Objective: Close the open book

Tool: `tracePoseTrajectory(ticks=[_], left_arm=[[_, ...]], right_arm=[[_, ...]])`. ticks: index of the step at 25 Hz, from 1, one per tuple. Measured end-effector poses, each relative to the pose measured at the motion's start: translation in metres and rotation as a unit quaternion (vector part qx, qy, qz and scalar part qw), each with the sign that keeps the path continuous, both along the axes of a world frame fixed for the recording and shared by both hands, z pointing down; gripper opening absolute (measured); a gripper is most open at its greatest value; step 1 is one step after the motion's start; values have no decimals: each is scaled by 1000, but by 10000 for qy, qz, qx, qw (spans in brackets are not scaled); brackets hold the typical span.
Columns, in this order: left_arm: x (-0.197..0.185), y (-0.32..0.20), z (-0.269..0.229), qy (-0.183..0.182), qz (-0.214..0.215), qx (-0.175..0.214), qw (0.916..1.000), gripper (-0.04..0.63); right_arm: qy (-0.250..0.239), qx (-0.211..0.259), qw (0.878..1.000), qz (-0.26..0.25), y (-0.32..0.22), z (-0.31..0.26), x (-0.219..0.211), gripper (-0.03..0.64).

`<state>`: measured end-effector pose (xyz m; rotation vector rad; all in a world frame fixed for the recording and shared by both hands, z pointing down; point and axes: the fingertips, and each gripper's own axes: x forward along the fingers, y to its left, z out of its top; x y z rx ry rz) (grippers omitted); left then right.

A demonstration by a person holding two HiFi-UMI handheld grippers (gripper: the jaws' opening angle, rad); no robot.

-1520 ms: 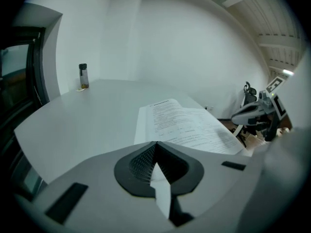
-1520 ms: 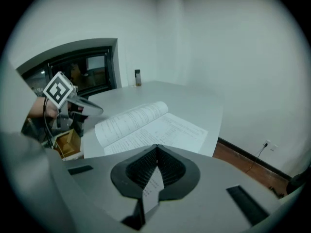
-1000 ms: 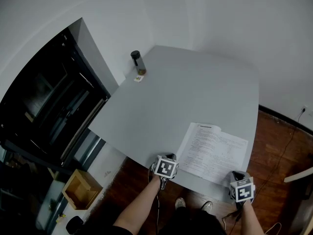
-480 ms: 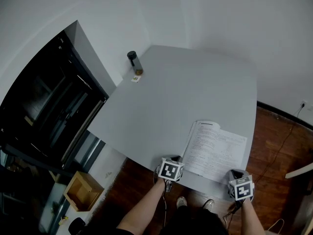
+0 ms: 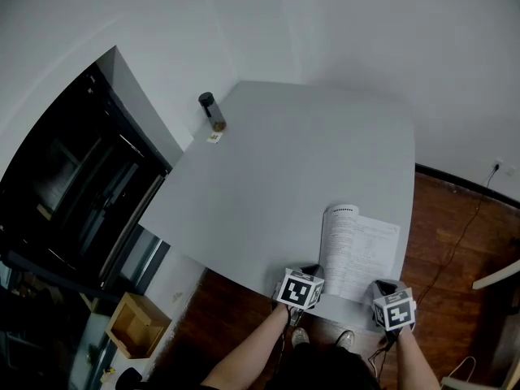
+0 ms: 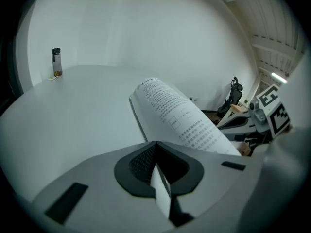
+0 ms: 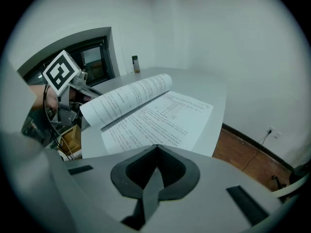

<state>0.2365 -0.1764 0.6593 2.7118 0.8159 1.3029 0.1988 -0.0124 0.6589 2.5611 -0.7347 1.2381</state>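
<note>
The open book [image 5: 363,248] lies at the near right edge of the grey table [image 5: 276,161]. Its left-hand pages [image 6: 181,120] are lifted and arch over toward the right half; in the right gripper view these pages [image 7: 127,99] hang above the flat printed page [image 7: 163,118]. My left gripper [image 5: 305,283] is at the book's near left corner, shut on the edge of the white sheet [image 6: 160,188]. At the near right corner my right gripper [image 5: 390,301] is shut with nothing between its jaws [image 7: 153,178].
A dark bottle [image 5: 212,110] with a small tag [image 5: 214,137] beside it stands at the table's far left corner. A black-framed opening [image 5: 73,185] is on the left, with a cardboard box [image 5: 134,325] on the floor below. Wooden floor [image 5: 455,242] lies to the right.
The left gripper has moved right and carried the left-hand pages up and over, so the book looks narrower. The right gripper has stayed at the near right corner.
</note>
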Motion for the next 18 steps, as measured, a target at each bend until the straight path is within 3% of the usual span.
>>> tracePoseTrajectory(ticks=[18], left_arm=[[-16, 91, -47, 541, 876, -482, 9935, 5]], right_arm=[[375, 306, 9986, 193, 31, -24, 4, 3]])
